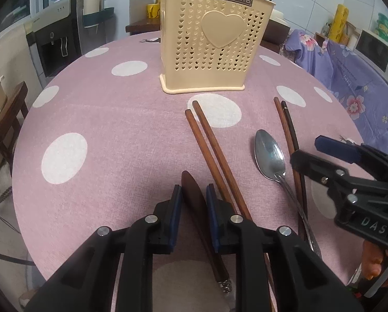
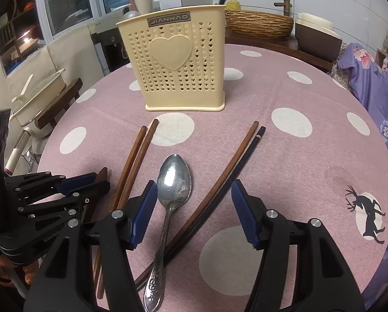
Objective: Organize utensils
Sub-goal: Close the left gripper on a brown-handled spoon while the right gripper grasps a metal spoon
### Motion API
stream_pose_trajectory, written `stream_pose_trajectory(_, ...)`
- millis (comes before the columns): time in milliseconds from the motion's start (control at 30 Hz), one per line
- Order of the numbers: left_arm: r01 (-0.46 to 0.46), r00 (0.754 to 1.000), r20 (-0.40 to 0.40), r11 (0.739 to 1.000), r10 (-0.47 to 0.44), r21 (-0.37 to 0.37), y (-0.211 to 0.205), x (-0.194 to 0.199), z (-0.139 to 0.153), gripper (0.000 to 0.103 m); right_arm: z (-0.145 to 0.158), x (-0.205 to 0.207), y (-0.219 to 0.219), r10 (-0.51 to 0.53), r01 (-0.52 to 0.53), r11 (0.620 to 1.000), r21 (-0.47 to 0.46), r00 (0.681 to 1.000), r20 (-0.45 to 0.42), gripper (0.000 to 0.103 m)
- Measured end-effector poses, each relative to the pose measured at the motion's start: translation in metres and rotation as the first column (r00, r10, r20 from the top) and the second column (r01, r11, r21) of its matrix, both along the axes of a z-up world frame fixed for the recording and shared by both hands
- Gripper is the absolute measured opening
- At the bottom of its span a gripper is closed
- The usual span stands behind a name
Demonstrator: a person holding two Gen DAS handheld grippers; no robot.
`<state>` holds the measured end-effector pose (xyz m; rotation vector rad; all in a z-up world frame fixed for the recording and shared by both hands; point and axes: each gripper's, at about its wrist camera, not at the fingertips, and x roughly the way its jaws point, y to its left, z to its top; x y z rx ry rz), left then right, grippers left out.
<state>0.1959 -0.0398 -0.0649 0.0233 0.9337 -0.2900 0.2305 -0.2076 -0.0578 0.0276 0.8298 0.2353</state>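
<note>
- Pink tablecloth with white polka dots [image 1: 111,119] covers the round table, and all the cutlery is laid out on it.
- At the far side stands the cream plastic utensil holder with heart-shaped holes [image 1: 214,39], upright, a raised heart on its front; a few handles poke out of its top.
- Over on the left, the left gripper [image 1: 194,202] sits low over the cloth, its blue pads [image 1: 177,208] close on either side of a dark brown wooden-handled utensil [image 1: 194,197]. The pads look pressed against the handle, though I cannot be sure they are fully tight.
- That handle runs back under the gripper and ends in a metal collar; what lies beyond it is hidden.
- Just beside it, to the right, lies a pair of reddish-brown wooden chopsticks [image 2: 138,156], side by side, tips toward the holder.
- Now the right gripper [image 2: 194,202]: its jaws are spread wide, nothing between them held.
- Between those blue pads [image 2: 144,208] lies the shiny metal spoon with a patterned handle [image 2: 174,179], bowl up, bowl end toward the holder, flat on the cloth.
- To the spoon's right, a second pair, one brown chopstick and one black chopstick [image 2: 235,161], lies close together, slanting under the spoon's handle near the bottom.
</note>
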Motion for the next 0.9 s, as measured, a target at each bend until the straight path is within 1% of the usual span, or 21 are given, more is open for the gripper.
stream_pose_trajectory(67,-0.005,1.0,-0.006,1.0,0.005,-0.022,0.002,0.0,0.0,0.019,-0.001,0.002,0.007,0.015,-0.015,1.0,-0.014,1.0,-0.003,0.06)
stream_pose_trajectory(267,-0.018,1.0,0.017,0.999,0.019,-0.048,0.008,-0.001,0.009,0.018,-0.005,0.017,0.029,0.056,-0.059,0.995,-0.08,0.998,-0.031,0.06)
stream_pose_trajectory(400,-0.033,0.999,0.027,0.997,0.035,-0.064,0.014,0.002,0.015,0.017,-0.011,0.027,0.037,0.046,-0.052,0.99,-0.129,0.998,-0.052,0.06)
stream_pose_trajectory(567,-0.036,0.998,0.038,0.996,0.04,-0.086,0.018,0.003,0.021,0.017,-0.018,0.038,0.043,0.044,-0.059,0.986,-0.158,0.995,-0.092,0.059)
stream_pose_trajectory(633,-0.035,0.998,0.045,0.995,0.04,-0.089,0.018,0.004,0.024,0.016,-0.021,0.041,0.043,0.044,-0.06,0.986,-0.157,0.994,-0.103,0.057)
stream_pose_trajectory(733,-0.035,0.998,0.053,0.995,0.04,-0.09,0.018,0.006,0.026,0.016,-0.021,0.043,0.04,0.04,-0.055,0.99,-0.126,0.992,-0.121,0.053)
stream_pose_trajectory(767,-0.035,0.998,0.055,0.995,0.041,-0.09,0.018,0.006,0.027,0.016,-0.021,0.044,0.04,0.043,-0.057,0.992,-0.112,0.991,-0.128,0.049)
stream_pose_trajectory(800,-0.036,0.998,0.057,0.995,0.041,-0.092,0.018,0.007,0.028,0.016,-0.021,0.043,0.039,0.039,-0.054,0.992,-0.118,0.991,-0.127,0.043)
stream_pose_trajectory(867,-0.035,0.997,0.061,0.995,0.041,-0.093,0.018,0.007,0.029,0.016,-0.02,0.043,0.039,0.042,-0.057,0.992,-0.116,0.991,-0.13,0.038)
stream_pose_trajectory(900,-0.035,0.997,0.064,0.995,0.041,-0.093,0.017,0.008,0.03,0.016,-0.019,0.042,0.038,0.041,-0.056,0.992,-0.113,0.99,-0.132,0.038)
